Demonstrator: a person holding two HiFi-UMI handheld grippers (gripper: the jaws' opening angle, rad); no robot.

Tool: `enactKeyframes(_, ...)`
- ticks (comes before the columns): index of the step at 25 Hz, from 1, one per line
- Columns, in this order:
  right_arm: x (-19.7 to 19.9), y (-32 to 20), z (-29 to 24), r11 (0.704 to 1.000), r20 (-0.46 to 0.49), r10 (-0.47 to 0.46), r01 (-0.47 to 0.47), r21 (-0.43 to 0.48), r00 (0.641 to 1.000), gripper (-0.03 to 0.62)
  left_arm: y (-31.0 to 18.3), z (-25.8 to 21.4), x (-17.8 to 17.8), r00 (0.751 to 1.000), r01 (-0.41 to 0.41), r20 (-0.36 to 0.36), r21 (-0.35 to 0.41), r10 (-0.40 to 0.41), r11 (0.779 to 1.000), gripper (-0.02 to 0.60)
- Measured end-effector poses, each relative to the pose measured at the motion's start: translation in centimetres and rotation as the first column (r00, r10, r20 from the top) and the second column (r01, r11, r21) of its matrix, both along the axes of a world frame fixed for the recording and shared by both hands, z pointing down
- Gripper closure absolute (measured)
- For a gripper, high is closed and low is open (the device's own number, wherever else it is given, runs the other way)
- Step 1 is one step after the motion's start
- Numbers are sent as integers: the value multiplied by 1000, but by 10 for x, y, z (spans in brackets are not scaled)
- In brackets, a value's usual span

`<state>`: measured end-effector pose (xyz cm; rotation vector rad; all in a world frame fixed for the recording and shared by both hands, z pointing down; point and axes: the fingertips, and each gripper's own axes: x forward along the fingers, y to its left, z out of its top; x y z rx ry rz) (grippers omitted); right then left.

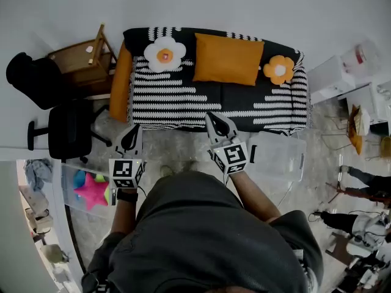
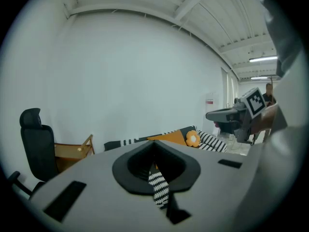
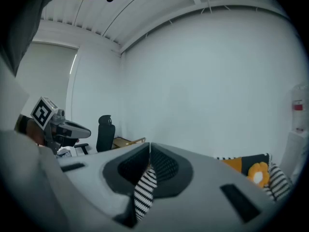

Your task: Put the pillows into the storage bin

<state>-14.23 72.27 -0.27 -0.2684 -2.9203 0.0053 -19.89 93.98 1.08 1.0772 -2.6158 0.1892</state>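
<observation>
Left hand-held gripper (image 1: 133, 130) and right hand-held gripper (image 1: 212, 118) are both clenched, empty. The orange pillow (image 1: 227, 58) leans on the sofa (image 1: 183, 99) ahead of the right one, long axis crosswise. The storage bin (image 1: 282, 157) is just right of it.

Colours as I read them: sofa (image 1: 183, 99) is black with broken white stripes. Rectangular pillow (image 1: 227, 58) is plain orange. One flower pillow (image 1: 164, 54) is white with an orange centre, the other flower pillow (image 1: 279, 69) orange with a white centre. Bolster (image 1: 120, 81) is orange. Storage bin (image 1: 280, 157) is clear. Office chair (image 1: 68, 130) is black, side table (image 1: 79, 58) brown wood, star toy (image 1: 91, 190) pink.
</observation>
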Motion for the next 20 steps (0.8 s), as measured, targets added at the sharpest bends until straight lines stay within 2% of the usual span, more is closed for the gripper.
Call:
enactKeyframes(1, -1, 1, -2, 1000, 9, -7, 7, -6, 1000, 576, 0, 0, 0, 1000, 0, -1, 1, 0, 1000, 578)
enactKeyframes(2, -1, 2, -3, 1000, 13, -12, 12, -8, 1000, 523, 0, 0, 0, 1000, 1, -2, 2, -1, 1000, 578)
enactKeyframes(3, -1, 2, -4, 1000, 14, -15, 15, -3, 1000, 433, 1, 0, 1, 1000, 2, -3, 2, -2, 1000, 578)
enactKeyframes(5, 1, 1, -5, 1000, 15, -12, 11, 23, 1000, 324, 1, -2, 2, 1000, 6, -2, 7, -6, 1000, 578)
enactKeyframes(6, 3, -1, -4, 999, 15, -10, 9, 38, 1000, 305, 0, -3, 3, 1000, 6, 0, 7, -6, 1000, 578)
enactKeyframes(14, 11, -10, 8, 998, -15, -30, 31, 55, 999, 305, -13, -1, 8, 1000, 15, -4, -4, -15, 1000, 578)
enactKeyframes(20, 9, -22, 14, 997, -20, -62, 63, 52, 998, 306, -20, 6, 16, 998, 57, -3, -11, -57, 998, 578)
